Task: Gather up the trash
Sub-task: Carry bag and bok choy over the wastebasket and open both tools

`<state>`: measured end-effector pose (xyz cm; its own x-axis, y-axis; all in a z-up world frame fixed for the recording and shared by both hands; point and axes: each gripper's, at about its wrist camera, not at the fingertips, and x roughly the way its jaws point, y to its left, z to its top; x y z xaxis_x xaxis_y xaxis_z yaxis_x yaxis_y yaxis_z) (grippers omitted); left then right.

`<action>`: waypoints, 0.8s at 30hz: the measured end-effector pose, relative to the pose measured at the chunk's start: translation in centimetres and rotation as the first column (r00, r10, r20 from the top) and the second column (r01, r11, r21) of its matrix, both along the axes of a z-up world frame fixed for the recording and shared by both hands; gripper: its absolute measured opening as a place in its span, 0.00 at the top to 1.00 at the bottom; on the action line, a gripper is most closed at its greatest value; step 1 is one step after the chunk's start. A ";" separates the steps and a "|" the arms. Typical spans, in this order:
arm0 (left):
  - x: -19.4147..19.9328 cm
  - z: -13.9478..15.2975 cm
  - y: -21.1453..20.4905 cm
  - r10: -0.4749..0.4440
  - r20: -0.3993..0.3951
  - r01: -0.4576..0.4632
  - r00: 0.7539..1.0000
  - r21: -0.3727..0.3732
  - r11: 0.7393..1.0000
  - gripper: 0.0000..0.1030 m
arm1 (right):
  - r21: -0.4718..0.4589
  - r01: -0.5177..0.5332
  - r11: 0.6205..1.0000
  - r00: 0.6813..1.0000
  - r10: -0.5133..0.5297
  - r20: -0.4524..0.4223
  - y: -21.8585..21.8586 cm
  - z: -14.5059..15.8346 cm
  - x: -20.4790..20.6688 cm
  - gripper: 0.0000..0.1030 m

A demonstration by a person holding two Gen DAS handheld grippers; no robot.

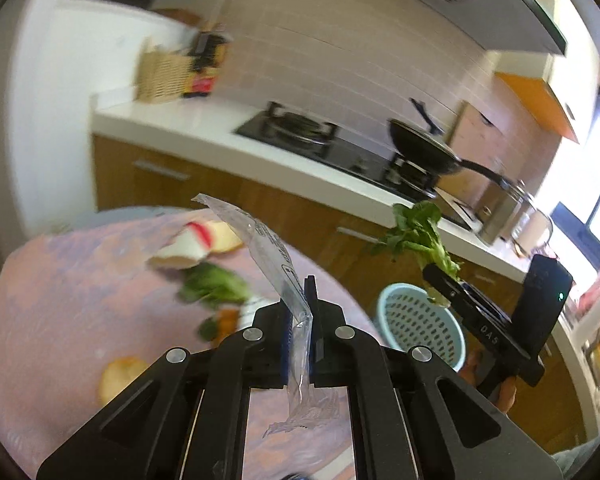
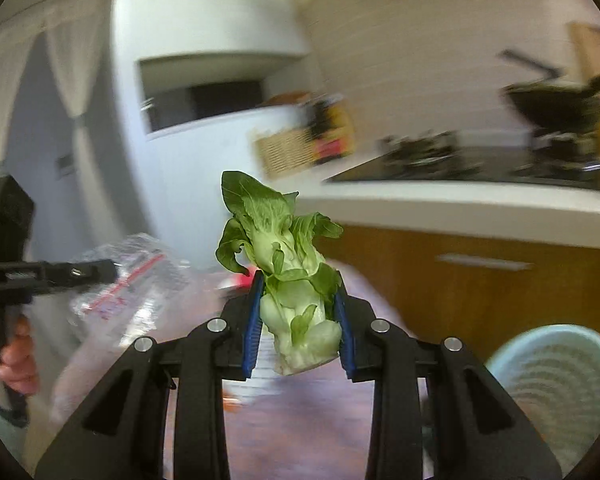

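So both claws have something in them right now. The left claw (image 1: 302, 312) is pinched narrow on a clear plastic bag (image 1: 260, 240); the bag sticks up and away past the fingertips, with a crinkled end hanging down behind them toward the camera. From the right wrist view you can see that same bag (image 2: 124, 292) off to the left of the right claw, held out by the left claw (image 2: 114, 270), with red print on it.

The right claw (image 2: 298, 320) is clamped on a bunch of leafy greens (image 2: 292, 276), the blue pads (image 2: 252, 332) pressing the pale stalk from both sides, leaves pointing up past the tips. In the left wrist view the greens (image 1: 420, 236) show up to the right of the left claw, held up in the air by the right claw (image 1: 444, 280).

Below and just right of the right claw sits a light blue basket (image 2: 556, 384) with holes in it; the left view shows the basket (image 1: 420, 326) underneath the greens.

Under and ahead of the left claw is a pinkish tablecloth (image 1: 80, 288) with scraps on it: another green leaf (image 1: 212, 288), a white and red wrapper (image 1: 196, 242), and a round yellowish piece (image 1: 122, 376), blurry so I can't say what. Further ahead there's a kitchen counter (image 1: 204, 136) with a stove (image 1: 296, 128) and a black pan (image 1: 424, 152).
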<state>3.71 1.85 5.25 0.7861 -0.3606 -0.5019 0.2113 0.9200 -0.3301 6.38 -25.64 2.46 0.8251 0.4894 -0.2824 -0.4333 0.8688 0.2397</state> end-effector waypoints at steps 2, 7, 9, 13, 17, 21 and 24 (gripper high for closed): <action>1.3 0.7 -3.0 -0.045 0.004 0.045 0.999 0.031 0.999 0.97 | 0.000 0.074 0.997 0.997 -0.074 0.004 -2.9 -0.1 -0.5 0.72; 4.2 1.1 -10.4 -0.150 -0.015 0.151 0.989 0.107 0.983 0.97 | 0.020 0.213 0.977 0.976 -0.212 -0.046 -9.0 -1.5 0.0 0.72; 5.7 0.9 -13.8 -0.193 -0.034 0.196 0.981 0.139 0.971 0.97 | 0.031 0.261 0.965 0.962 -0.258 -0.085 -11.4 -2.4 0.4 0.72; 8.5 -0.4 -19.9 -0.295 -0.081 0.305 0.952 0.160 0.939 0.97 | 0.037 0.361 0.932 0.919 -0.349 -0.183 -15.9 -4.6 1.6 0.72; 11.9 -3.2 -26.5 -0.376 -0.170 0.405 0.911 0.197 0.893 0.97 | 0.012 0.442 0.897 0.853 -0.416 -0.316 -19.4 -7.7 3.5 0.72; 14.7 -5.9 -31.0 -0.409 -0.248 0.460 0.878 0.206 0.864 0.97 | -0.011 0.492 0.871 0.785 -0.449 -0.427 -21.8 -10.6 4.8 0.72; 16.1 -7.6 -33.1 -0.416 -0.286 0.478 0.863 0.196 0.856 0.96 | -0.024 0.504 0.863 0.753 -0.454 -0.476 -22.9 -12.3 5.5 0.71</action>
